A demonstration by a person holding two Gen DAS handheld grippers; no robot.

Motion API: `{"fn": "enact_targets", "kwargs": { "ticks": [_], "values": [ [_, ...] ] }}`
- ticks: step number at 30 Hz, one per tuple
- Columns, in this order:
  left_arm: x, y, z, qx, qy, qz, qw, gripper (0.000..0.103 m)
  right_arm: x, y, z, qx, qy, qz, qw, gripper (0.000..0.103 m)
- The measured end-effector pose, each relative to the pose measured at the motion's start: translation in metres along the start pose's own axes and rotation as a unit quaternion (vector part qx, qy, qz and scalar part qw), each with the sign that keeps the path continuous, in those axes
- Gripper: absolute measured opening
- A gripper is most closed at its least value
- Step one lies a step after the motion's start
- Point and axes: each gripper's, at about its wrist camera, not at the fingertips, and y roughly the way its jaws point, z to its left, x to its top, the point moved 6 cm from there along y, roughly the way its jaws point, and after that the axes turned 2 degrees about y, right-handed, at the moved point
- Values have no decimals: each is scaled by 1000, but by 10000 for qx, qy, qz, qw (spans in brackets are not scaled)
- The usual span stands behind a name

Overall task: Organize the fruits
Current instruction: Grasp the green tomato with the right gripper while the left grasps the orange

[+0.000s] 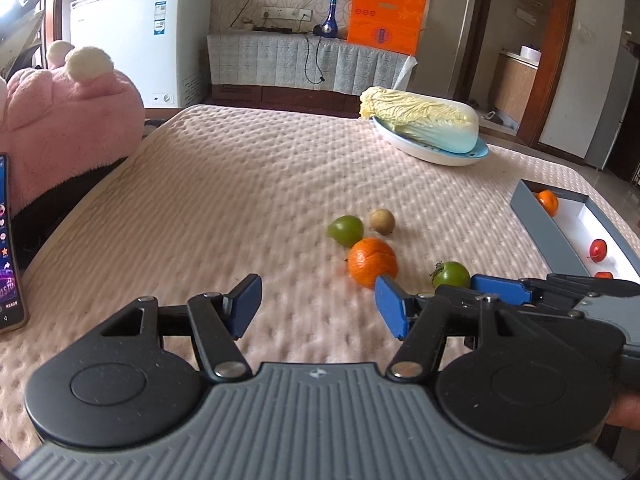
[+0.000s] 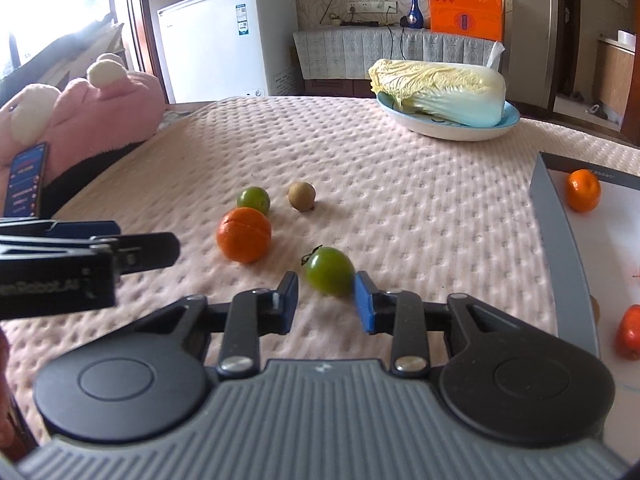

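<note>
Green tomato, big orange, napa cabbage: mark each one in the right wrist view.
Green tomato [image 2: 329, 271], right wrist view, middle of its skin.
Big orange [image 2: 244, 234], right wrist view, centre of its front.
Napa cabbage [image 2: 440, 90], right wrist view, mid leaves.

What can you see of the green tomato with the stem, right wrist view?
The green tomato is small, round, smooth and glossy, with a dark dried stem curling off its upper left. It lies on the pink dimpled table cover, in front of the orange and apart from it. It sits just ahead of the right gripper, its right side against the tip of the right blue pad; a gap remains on the left, so it is not clamped.
</note>
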Motion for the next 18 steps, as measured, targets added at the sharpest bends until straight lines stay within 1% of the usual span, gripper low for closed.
{"fn": "enact_targets", "kwargs": {
  "ticks": [4, 9, 13, 18],
  "values": [
    [-1, 2, 2, 14, -39, 21, 10000, 68, 3, 6, -1, -43, 13, 1, 10000, 34],
    [-2, 3, -1, 25, -19, 42, 10000, 68, 2, 11, 0, -172, -127, 33, 9998, 34],
    [-2, 2, -4, 33, 14, 31, 10000, 68, 4, 13, -2, -165, -133, 19, 9998, 34],
    [-3, 4, -6, 37, 45, 29, 10000, 68, 6, 16, -3, -139, -168, 8, 9998, 30]
  ]
}}
